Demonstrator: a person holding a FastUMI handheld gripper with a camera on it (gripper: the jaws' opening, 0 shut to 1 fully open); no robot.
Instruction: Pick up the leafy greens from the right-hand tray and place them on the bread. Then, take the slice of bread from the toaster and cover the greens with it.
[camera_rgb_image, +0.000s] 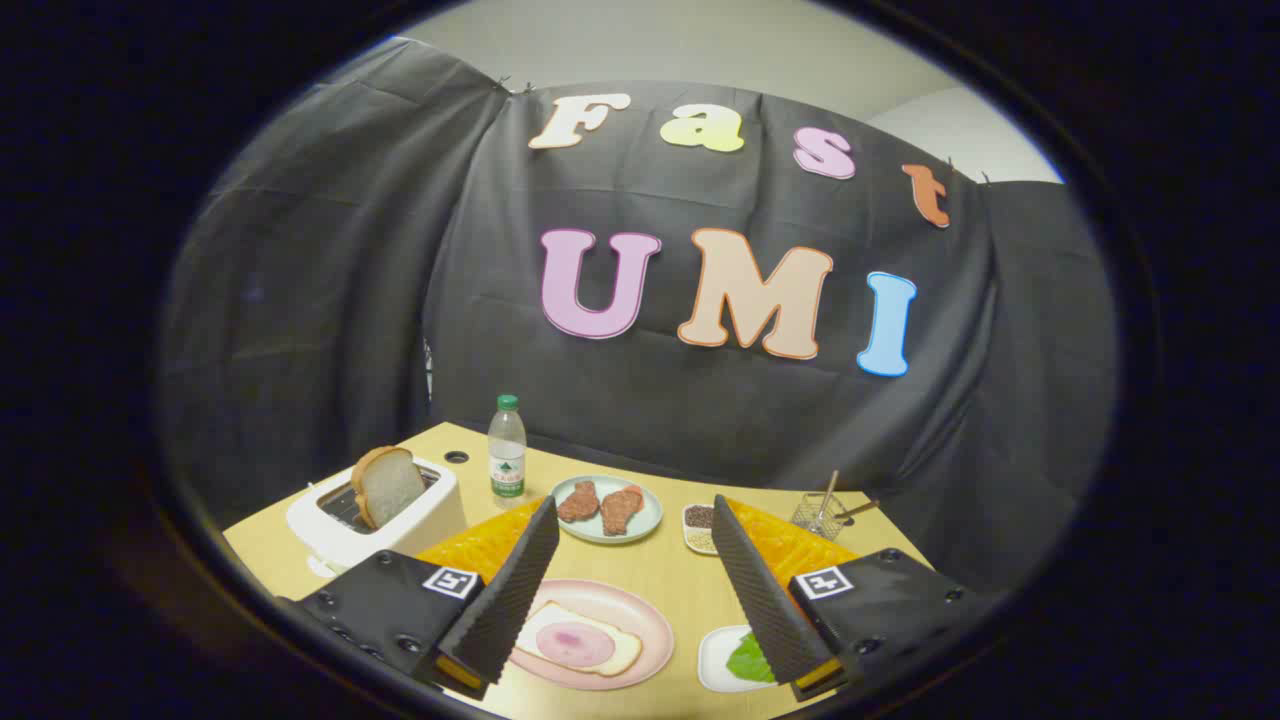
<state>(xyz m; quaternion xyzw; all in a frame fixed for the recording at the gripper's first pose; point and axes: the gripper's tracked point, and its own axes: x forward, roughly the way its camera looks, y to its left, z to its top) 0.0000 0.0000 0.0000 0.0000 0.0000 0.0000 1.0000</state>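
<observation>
A: Desk (670, 580) first. Why does everything sit round the pink plate (650, 625)?

B: My guess is that it is the assembly spot, so the rest is laid within reach of it. The toaster (385, 520) stands left of the plate and beyond it, with a bread slice (388, 487) upright in its slot, handy for lifting out.

A: And the gripper (635, 580)?

B: Its jaws are spread wide and hold nothing; they hang above the plate, one to each side of it.

A: What is on the plate?

B: Bread (580, 640) with a pink round of meat on top. Beyond the plate, a green dish (607, 510) holds two brown meat pieces. Right of that, a small dish (700, 528) holds dark and pale grains.

A: The greens (745, 660)?

B: In the white tray (718, 660) just right of the plate, partly hidden behind the right jaw. Not yet picked.

A: Anything else?

B: A water bottle (507, 447) stands beyond the toaster.
</observation>
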